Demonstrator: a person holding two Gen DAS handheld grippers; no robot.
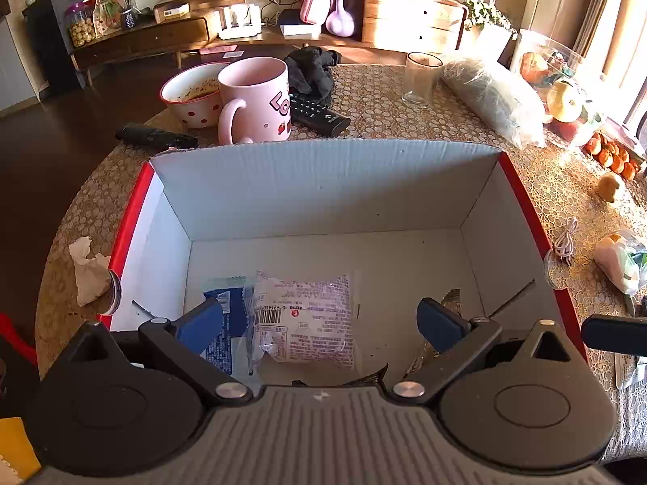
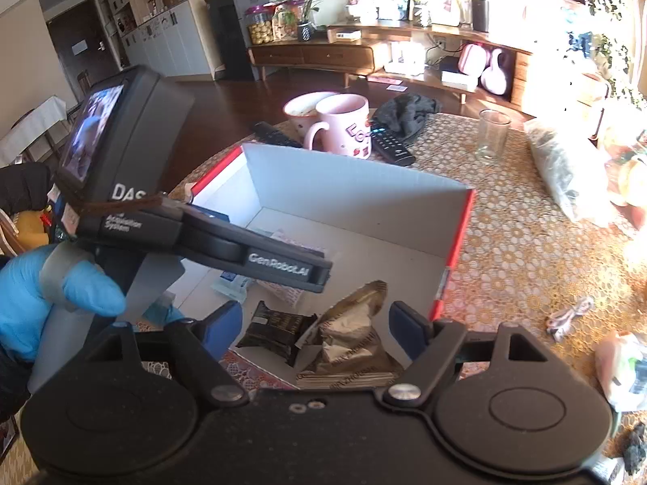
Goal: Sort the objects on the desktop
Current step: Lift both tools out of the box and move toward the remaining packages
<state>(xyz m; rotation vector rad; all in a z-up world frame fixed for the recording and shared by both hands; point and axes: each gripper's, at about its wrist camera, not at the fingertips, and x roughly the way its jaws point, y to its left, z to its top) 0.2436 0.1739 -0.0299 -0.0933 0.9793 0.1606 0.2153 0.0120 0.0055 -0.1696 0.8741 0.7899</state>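
Note:
An open cardboard box with red edges stands on the round table. Inside lie a clear snack packet with pink print, a blue packet, a gold wrapper and a dark packet. My left gripper is open and empty, held over the box above the clear packet. My right gripper is open and empty, over the box's near right corner above the gold wrapper. The left gripper's body shows in the right wrist view, held by a blue-gloved hand.
Behind the box stand a pink mug, a dotted bowl, two black remotes, dark cloth and a glass. A crumpled tissue lies left. A white cable, bagged items and fruit lie right.

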